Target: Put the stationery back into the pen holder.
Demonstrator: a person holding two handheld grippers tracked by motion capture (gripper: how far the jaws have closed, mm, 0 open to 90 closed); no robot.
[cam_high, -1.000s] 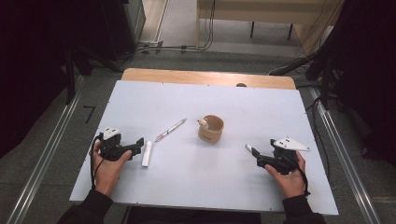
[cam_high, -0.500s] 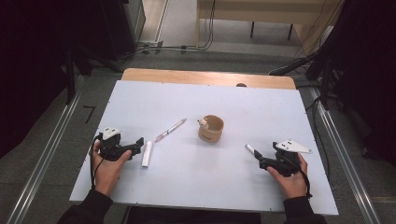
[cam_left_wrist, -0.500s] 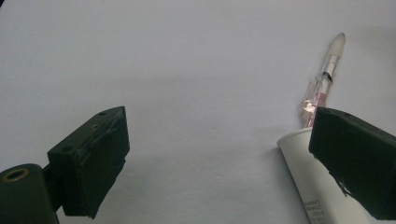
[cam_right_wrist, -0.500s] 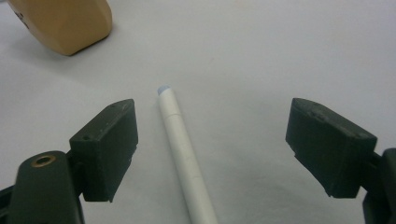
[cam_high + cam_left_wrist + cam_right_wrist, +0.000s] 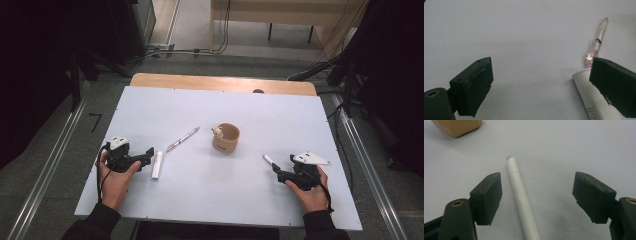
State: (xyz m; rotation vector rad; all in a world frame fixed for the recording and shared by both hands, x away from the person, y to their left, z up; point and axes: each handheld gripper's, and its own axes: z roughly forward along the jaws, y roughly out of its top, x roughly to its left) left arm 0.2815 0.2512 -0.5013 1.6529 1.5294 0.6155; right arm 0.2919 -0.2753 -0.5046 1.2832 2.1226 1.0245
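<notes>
1. The left gripper lies low at the left edge of the table, its jaws wide apart with only bare surface between them. In the left gripper view the right-hand jaw covers part of the white tube, and the frame's lower edge cuts the tube off, so its far end and its small print cannot be made out.

2. From above, that white tube lies just beside the left jaws, its long axis running almost from 12 to 6 o'clock.

3. The pink pen lies close beyond the tube, its long axis running from about 8 to 2 o'clock with the pale tip toward 2. In the left gripper view its lower end is hidden behind the jaw and the tube.

4. The tan cup stands upright near the table's centre; a small pale item on its rim is too small to identify. In the right gripper view the frame's top crops the cup to a corner.

5. The white marker lies flat between the jaws of the right gripper, nearer the left one and touching neither. Its blue-tipped end points to about 11 o'clock in both views; its near end runs out of frame. The jaws have just been closing but remain open around it.
</notes>
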